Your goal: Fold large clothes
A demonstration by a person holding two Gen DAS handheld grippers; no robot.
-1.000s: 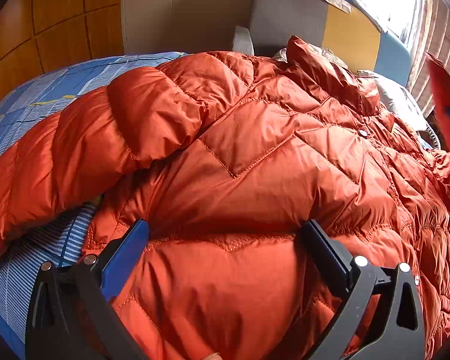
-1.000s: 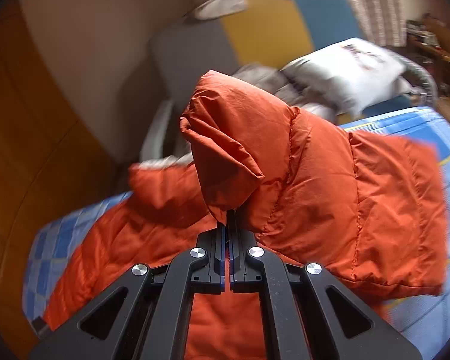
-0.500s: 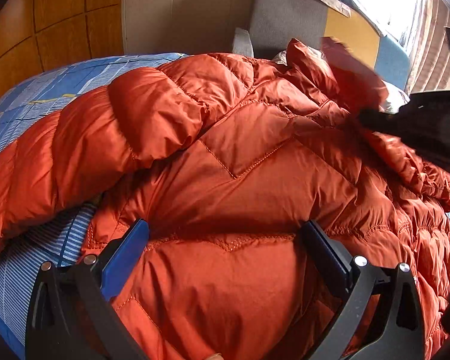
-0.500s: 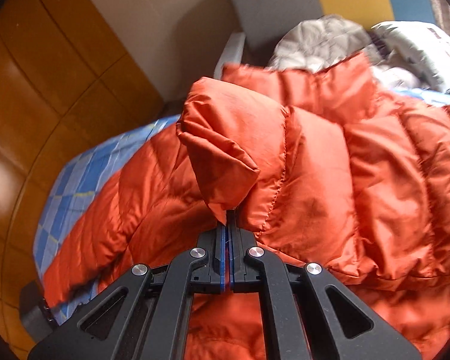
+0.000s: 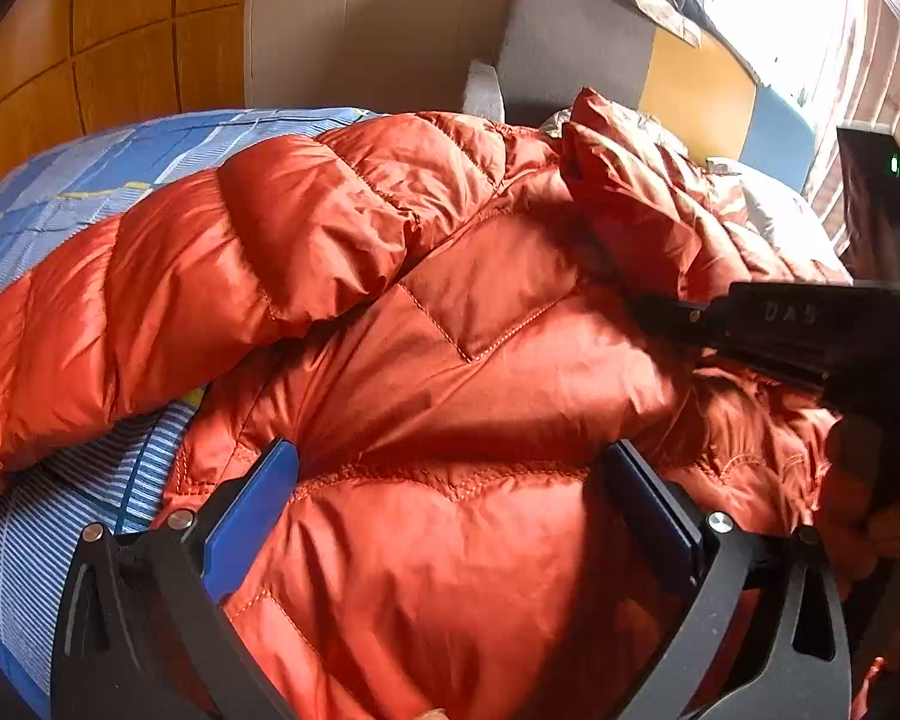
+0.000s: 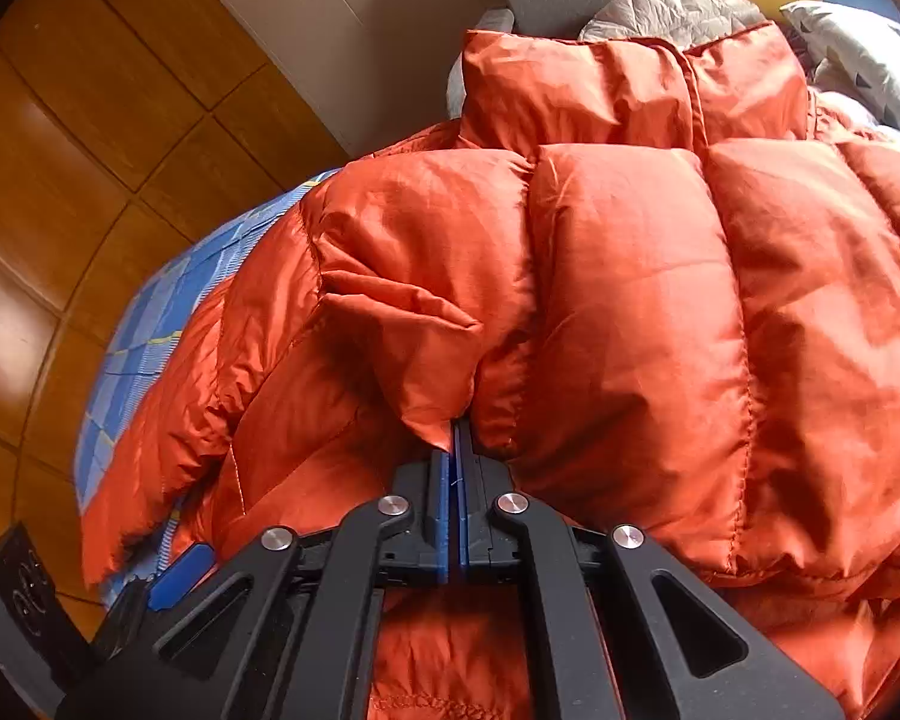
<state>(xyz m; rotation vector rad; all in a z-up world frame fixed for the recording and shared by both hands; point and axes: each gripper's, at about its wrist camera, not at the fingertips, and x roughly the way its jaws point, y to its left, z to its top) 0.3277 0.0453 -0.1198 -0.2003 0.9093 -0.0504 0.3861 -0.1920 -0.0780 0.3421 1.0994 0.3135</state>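
Observation:
A large orange quilted down jacket (image 5: 450, 360) lies spread on a bed with a blue checked sheet (image 5: 90, 180). One sleeve (image 5: 180, 300) lies folded across its left side. My left gripper (image 5: 450, 480) is open, with its fingers resting on the jacket's lower part. My right gripper (image 6: 455, 438) is shut on the cuff end of the other sleeve (image 6: 600, 330) and holds it over the jacket's body. The right gripper also shows in the left wrist view (image 5: 660, 312), at the right.
A grey, yellow and blue headboard (image 5: 570, 42) and grey-white pillows (image 6: 858, 54) stand at the far end of the bed. A wooden panelled wall (image 6: 90, 180) runs along the left. A bright window with curtains (image 5: 840, 60) is at the far right.
My right gripper has carried the sleeve leftward and down over the jacket's body, and has come into the left wrist view. The left gripper has not moved.

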